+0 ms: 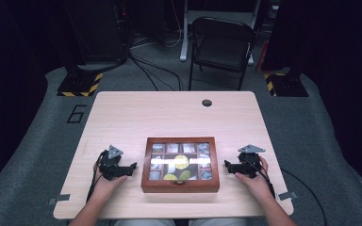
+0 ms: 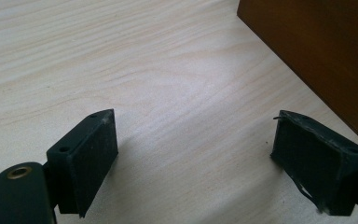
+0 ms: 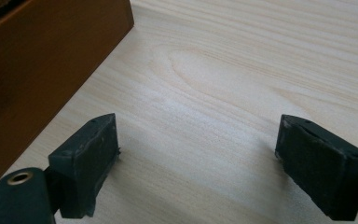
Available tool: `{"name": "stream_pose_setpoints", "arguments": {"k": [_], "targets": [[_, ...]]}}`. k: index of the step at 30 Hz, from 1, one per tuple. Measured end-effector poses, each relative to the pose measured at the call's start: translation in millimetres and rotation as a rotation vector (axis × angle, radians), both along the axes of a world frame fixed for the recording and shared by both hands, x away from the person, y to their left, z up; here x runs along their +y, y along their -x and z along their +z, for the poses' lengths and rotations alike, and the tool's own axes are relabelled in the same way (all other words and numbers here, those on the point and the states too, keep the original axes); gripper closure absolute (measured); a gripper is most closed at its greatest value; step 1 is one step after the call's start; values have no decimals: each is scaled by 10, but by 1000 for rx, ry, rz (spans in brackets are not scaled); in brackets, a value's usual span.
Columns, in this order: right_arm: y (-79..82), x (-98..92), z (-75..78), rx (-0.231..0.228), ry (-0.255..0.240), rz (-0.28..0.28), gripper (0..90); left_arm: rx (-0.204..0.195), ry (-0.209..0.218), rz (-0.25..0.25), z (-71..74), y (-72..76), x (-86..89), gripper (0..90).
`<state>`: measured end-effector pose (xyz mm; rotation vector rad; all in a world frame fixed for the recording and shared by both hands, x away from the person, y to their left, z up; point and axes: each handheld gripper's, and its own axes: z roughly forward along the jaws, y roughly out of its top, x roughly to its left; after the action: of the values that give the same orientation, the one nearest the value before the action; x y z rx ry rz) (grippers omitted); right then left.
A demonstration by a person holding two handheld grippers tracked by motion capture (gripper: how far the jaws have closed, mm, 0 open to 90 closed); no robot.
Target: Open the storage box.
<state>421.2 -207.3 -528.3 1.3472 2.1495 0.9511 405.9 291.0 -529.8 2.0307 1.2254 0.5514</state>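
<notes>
- Pale wood counter (image 1: 169,113), rounded corners, small dark round hole (image 1: 207,102) near the far edge.
- Wooden box (image 1: 179,164) sitting near the front edge, roughly centred, lid shut with a glass top split into small panes. Little packets visible under the glass, plus a few yellow-green round bits, hard to tell what exactly. Bright glare across the middle of the glass.
- Small metal clasp (image 1: 179,182) on the front wall of the box.
- Left gripper (image 1: 131,167) just beside the box's left wall, resting low on the counter, held by the left hand (image 1: 107,182). Jaws spread wide apart with bare wood between them, nothing held. Box wall (image 2: 317,56) seen at upper right in the left gripper view, close to one jaw but not touching.
- Right gripper (image 1: 228,165) just beside the box's right wall, same deal, held by the right hand (image 1: 254,181). Jaws wide apart, nothing between them but counter. Box wall (image 3: 42,70) at upper left in the right gripper view, near but apart.
- Grey three-cornered plate on top of each gripper, cables trailing back toward the person.
- Behind the counter: dark folding chair (image 1: 221,44), grey floor (image 1: 37,132), a "6" (image 1: 77,114) marked on it at left, yellow-black striped stand bases (image 1: 80,84).
</notes>
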Motion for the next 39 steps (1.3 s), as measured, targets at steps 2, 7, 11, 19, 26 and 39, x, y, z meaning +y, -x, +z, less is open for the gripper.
{"name": "stream_pose_setpoints", "arguments": {"k": [2,7,11,19,26,39], "targets": [[0,0,0,0,0,0,126,1,0,-1,1,0,1,135],[-1,5,-4,-4,3,-7,117,-3,2,3,-3,1,-2,135],[-1,18,-1,3,4,-14,111,-3,1,10,-3,2,-10,135],[0,27,0,7,4,-24,107,-1,5,22,-2,17,-22,136],[2,24,0,6,4,-18,113,-4,6,18,-3,19,-19,140],[76,-24,40,10,-7,-26,264,2,9,14,-3,16,-22,121]]}}
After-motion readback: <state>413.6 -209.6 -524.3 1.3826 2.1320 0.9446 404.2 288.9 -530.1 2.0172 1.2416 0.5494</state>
